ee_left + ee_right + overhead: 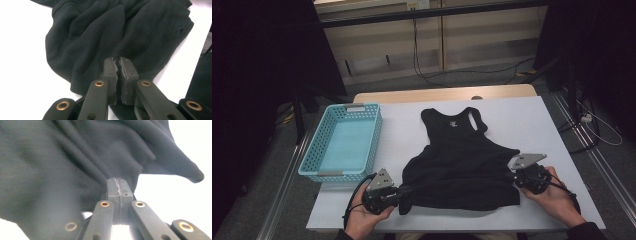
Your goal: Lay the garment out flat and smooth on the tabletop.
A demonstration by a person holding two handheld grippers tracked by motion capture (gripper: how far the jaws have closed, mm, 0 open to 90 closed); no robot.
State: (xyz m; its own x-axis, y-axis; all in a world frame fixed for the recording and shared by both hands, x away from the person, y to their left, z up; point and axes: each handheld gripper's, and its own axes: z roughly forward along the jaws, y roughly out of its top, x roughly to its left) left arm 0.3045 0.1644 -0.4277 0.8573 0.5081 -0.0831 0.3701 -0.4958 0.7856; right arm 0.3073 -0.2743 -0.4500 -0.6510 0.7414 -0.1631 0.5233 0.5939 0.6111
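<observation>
High view: turquoise basket (pixel 343 141) beside black top (pixel 462 160), left tool (pixel 404 192) and right tool (pixel 511 178) each pinching its hem.

The high view looks forward and down on the whole tabletop (pixel 532 120) from the person's side. Each gripper view rides low behind its own tongs, very close to the black top (pixel 120 32) (its cloth shows in all three), the two facing inward from opposite sides.

left gripper (pixel 118 65): jaws pressed together on the near edge of the black top (pixel 100 37) | black top: crumpled, lying on the white table (pixel 22 50)
</observation>
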